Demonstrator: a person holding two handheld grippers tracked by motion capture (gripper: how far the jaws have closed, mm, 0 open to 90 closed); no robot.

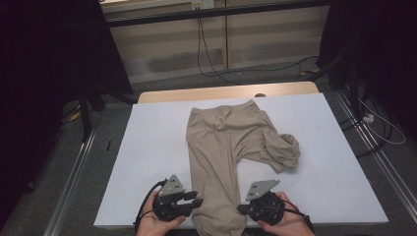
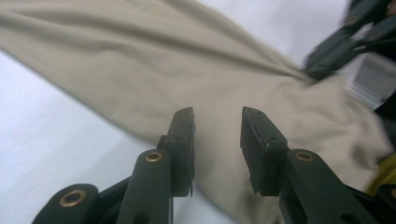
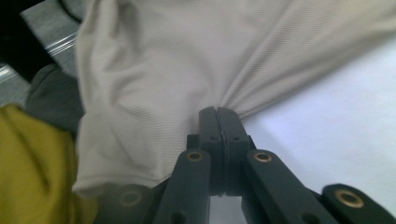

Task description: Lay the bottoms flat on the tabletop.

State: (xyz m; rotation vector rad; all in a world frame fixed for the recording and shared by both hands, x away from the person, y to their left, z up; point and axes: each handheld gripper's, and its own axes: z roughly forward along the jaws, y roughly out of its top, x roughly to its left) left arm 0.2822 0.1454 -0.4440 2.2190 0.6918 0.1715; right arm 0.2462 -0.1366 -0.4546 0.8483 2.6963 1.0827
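Left hand [image 1: 156,222]: enters at the near bench edge, palm wrapped around the left gripper [image 1: 195,200], which lies low and level, pointing right toward the trouser hem. In the left gripper view its jaws stand partly apart, with nothing pinched; the fabric lies just beyond the tips.

Trousers [image 1: 222,147]: beige, fine-knit matte cloth, softly creased. Laid flat on the bench with the waistband far from the person; one leg runs straight to the near edge, its hem between the two grippers, while the other leg is folded and bunched in a rounded heap to the right.

Right hand [image 1: 285,223]: at the near edge, holding the right gripper [image 1: 241,209] level, pointing left. Its jaws are pressed together on the leg's edge, and the cloth radiates in tight pleats from the pinch.

Bench [image 1: 147,147]: white, smooth, rectangular top with a pale wooden strip at the far edge.
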